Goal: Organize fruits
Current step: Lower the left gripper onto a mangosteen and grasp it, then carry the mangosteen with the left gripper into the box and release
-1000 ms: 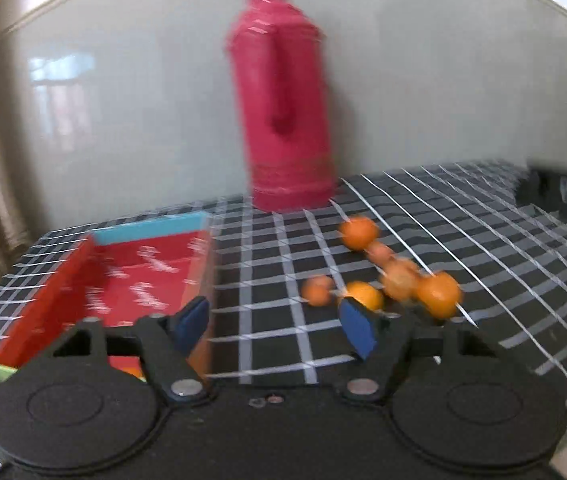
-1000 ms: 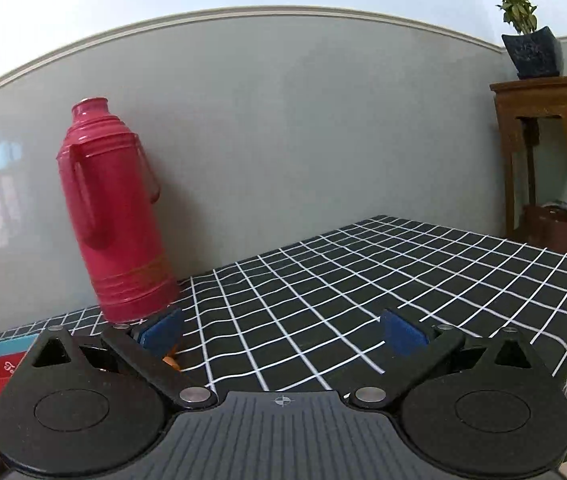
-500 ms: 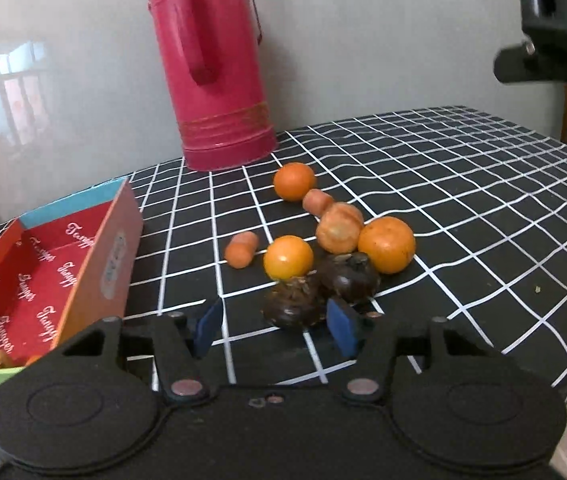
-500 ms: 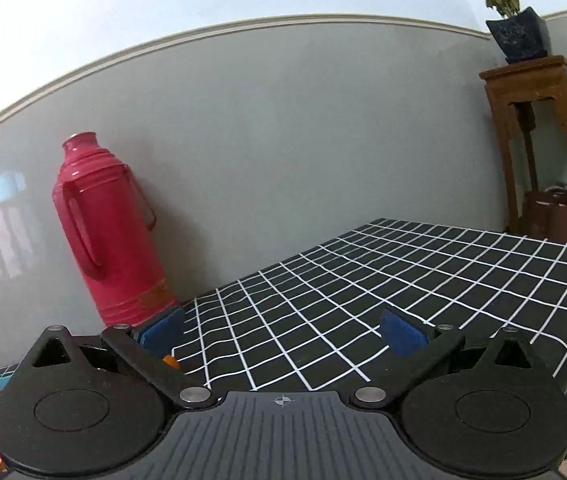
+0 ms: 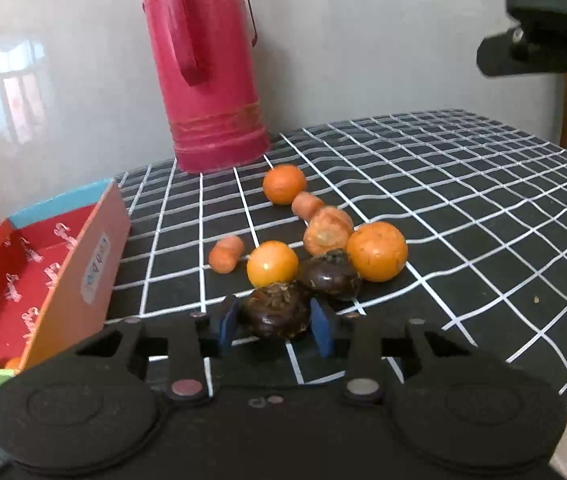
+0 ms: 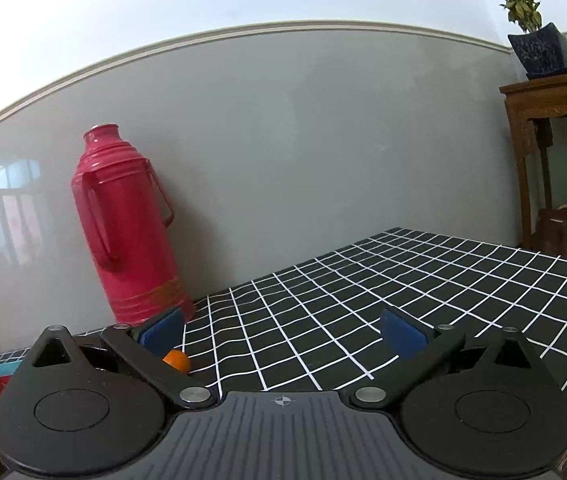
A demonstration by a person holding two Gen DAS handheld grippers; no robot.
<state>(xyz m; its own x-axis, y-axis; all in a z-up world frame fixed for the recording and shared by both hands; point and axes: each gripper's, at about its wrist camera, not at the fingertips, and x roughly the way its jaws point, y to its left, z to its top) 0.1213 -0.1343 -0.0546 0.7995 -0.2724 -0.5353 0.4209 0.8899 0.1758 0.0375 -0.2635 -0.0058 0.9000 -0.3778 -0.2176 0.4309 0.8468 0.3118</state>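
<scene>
The dark fruit (image 5: 277,314), roundish with no clear long axis, is bracketed directly ahead by the closing left gripper (image 5: 277,326), near the table's front edge (image 5: 523,360). A second dark fruit (image 5: 331,276) touches it behind. The red box (image 5: 83,264) lies leftward across clear cloth. The right gripper (image 6: 281,332) is spread, empty, farther off.

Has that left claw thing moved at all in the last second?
Yes. The left gripper came forward and down from beside the red box, closing around a dark fruit.
</scene>
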